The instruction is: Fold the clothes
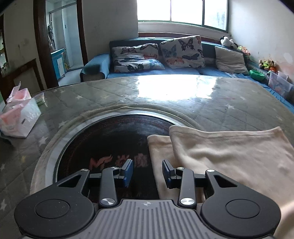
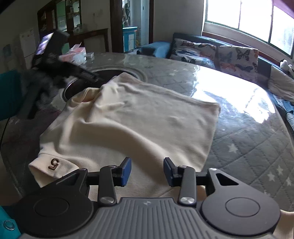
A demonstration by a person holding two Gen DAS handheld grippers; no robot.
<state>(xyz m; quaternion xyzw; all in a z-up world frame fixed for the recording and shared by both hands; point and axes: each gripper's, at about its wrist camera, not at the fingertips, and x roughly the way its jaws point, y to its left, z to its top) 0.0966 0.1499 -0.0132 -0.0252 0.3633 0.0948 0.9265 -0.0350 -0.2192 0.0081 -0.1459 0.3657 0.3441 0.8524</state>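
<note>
A cream shirt (image 2: 139, 117) lies on a round table (image 2: 238, 147) covered with a grey quilted cloth with white stars under a glossy clear sheet. The shirt is partly folded: one layer is turned over another, and a cuff (image 2: 53, 165) with a brown embroidered "5" sticks out at the near left edge in the right wrist view. The shirt's far left corner hangs over the rim of a dark round inset (image 1: 114, 147) in the middle of the table, which carries red lettering. The right gripper (image 2: 147, 171) hovers over the near edge of the shirt with its blue-padded fingers spread wide and nothing between them. The left gripper (image 1: 147, 172) is also wide apart and empty; it sits above the inset, its right finger over the shirt's (image 1: 220, 152) left edge and its left finger over the dark surface. Whether either tool touches the cloth cannot be told. In the right wrist view the left gripper (image 2: 86, 74) shows as a blurred dark shape at the far left of the shirt. A pink-and-white tissue pack (image 1: 18, 117) stands on the table's left side. Beyond the table runs a blue sofa (image 1: 165, 71) with butterfly cushions (image 1: 182, 52) beneath a bright window (image 1: 183, 11); soft toys (image 1: 227, 41) sit at its right end.
</note>
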